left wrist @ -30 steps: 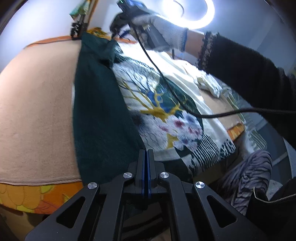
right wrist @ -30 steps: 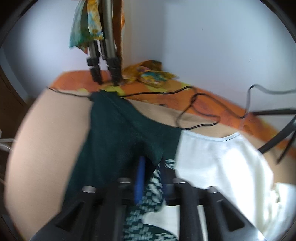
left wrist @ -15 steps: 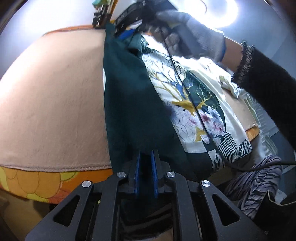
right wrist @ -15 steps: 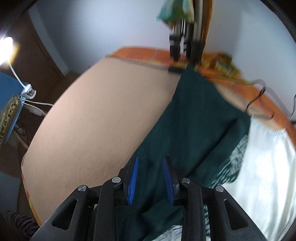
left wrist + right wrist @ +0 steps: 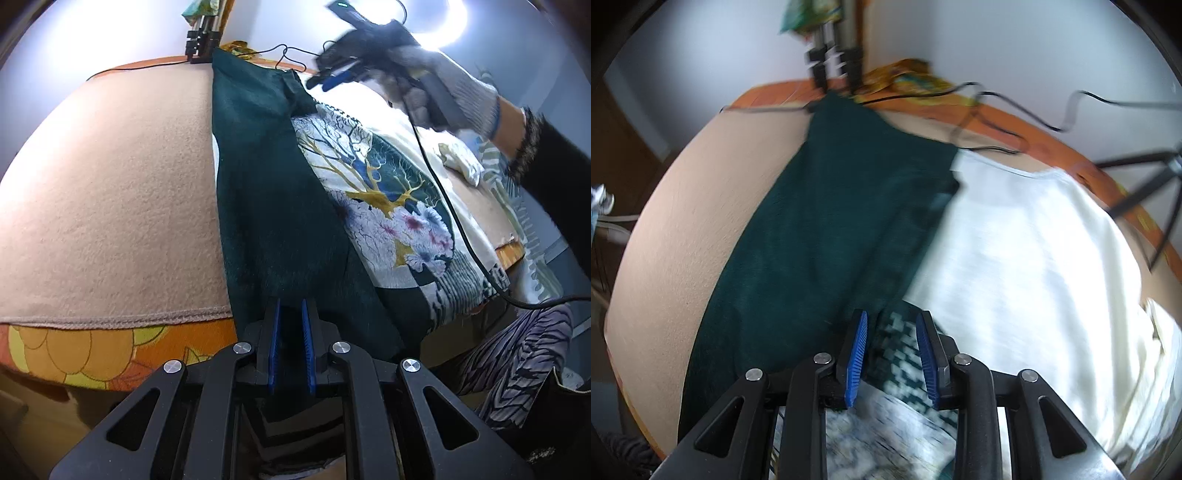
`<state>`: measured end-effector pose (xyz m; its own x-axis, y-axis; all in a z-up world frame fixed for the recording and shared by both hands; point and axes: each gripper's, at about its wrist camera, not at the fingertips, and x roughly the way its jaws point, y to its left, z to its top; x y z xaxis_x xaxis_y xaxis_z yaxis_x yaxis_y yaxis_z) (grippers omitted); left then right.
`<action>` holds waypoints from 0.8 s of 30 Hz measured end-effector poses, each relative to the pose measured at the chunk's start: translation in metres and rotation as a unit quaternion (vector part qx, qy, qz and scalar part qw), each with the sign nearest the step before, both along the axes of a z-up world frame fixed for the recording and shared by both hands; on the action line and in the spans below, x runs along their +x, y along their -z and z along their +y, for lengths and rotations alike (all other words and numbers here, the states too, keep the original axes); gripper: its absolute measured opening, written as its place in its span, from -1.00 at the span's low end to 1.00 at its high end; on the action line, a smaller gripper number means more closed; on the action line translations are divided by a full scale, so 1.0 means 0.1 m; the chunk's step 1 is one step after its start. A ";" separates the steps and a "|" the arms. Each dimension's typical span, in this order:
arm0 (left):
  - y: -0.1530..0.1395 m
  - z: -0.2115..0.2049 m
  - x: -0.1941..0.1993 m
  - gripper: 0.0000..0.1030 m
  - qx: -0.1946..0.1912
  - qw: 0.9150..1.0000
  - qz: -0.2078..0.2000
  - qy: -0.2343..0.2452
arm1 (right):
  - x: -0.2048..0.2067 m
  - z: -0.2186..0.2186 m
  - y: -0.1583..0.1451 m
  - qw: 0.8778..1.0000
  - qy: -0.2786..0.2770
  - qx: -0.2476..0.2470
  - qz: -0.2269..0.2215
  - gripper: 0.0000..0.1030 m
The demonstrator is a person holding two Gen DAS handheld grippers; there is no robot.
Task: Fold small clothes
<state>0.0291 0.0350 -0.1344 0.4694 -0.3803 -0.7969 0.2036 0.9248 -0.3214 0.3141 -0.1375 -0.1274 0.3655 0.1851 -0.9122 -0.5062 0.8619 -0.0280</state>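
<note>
With the left gripper (image 5: 291, 345) fingers barely parted around the dark green fold (image 5: 273, 192) and the right gripper (image 5: 892, 356) fingers apart, holding nothing, that loose flap could slide askew.

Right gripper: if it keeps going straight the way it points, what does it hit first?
Most likely the patterned cloth lying between the open fingers of the right gripper, right by the green panel. The picture is blurred, so depth is uncertain.
</note>
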 end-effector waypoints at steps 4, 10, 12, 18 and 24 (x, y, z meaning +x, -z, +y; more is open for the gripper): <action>-0.12 0.02 -0.09 -0.80 0.011 0.999 -0.030 -0.004 | -0.11 -0.34 -0.25 0.999 0.016 0.029 -0.018 -0.39; -0.28 -0.05 -0.20 -0.56 0.003 0.998 -0.062 -0.001 | -0.47 -0.84 -0.76 0.994 0.021 0.082 -0.067 -0.15; -0.32 -0.15 -0.24 -0.50 0.001 0.997 -0.075 0.007 | -0.57 -1.00 -0.91 0.992 0.021 0.096 -0.084 -0.01; -0.39 -0.70 -0.29 -0.50 0.005 0.993 -0.102 0.053 | -0.93 -1.64 -1.30 0.982 0.033 0.142 -0.119 0.11; -0.44 -1.43 -0.38 -0.14 0.017 0.982 -0.132 0.132 | -1.16 -2.25 -1.48 0.977 0.046 0.155 -0.142 0.15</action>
